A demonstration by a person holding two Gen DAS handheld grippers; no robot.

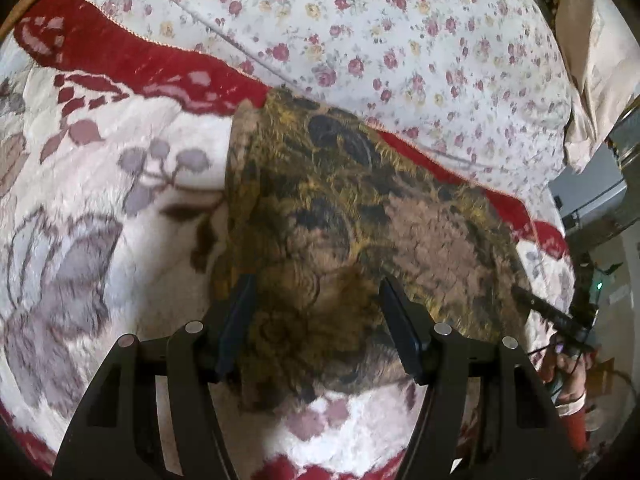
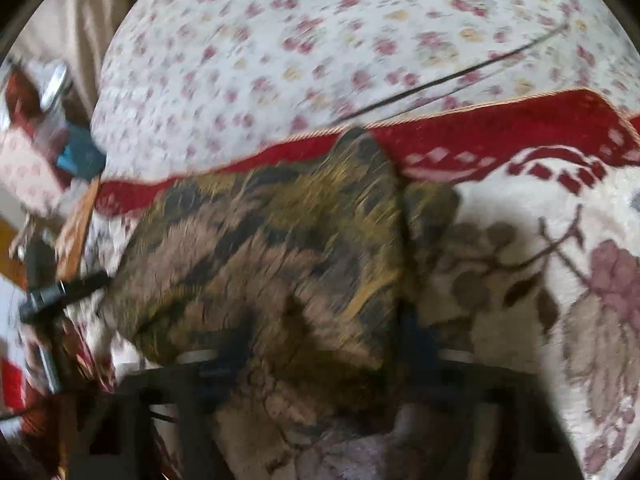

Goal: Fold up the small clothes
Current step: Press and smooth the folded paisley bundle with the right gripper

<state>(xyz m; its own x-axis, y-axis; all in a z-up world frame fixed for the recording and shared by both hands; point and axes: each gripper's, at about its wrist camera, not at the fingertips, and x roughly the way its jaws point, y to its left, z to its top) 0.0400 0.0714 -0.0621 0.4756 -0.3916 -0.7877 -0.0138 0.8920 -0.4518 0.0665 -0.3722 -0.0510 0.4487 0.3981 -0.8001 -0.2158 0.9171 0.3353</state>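
Observation:
A small garment (image 1: 360, 216) with a yellow, black and dusty-pink pattern lies spread on a blanket on the bed. My left gripper (image 1: 316, 304) is open, and its two fingers straddle the garment's near edge without pinching it. In the blurred right wrist view the same garment (image 2: 280, 248) fills the middle. My right gripper (image 2: 326, 336) has its dark fingers (image 2: 242, 336) standing apart with the near part of the cloth lying between and over them. From the left wrist view the right gripper shows as a dark bar at the garment's right corner, held by a hand (image 1: 568, 364).
Under the garment lies a white blanket (image 1: 80, 208) with a red border and leaf pattern. Behind it is a rose-print sheet (image 1: 400, 32) with a thin dark cable (image 2: 460, 72) across it. Beige cloth and room clutter (image 2: 76, 156) sit past the bed's edge.

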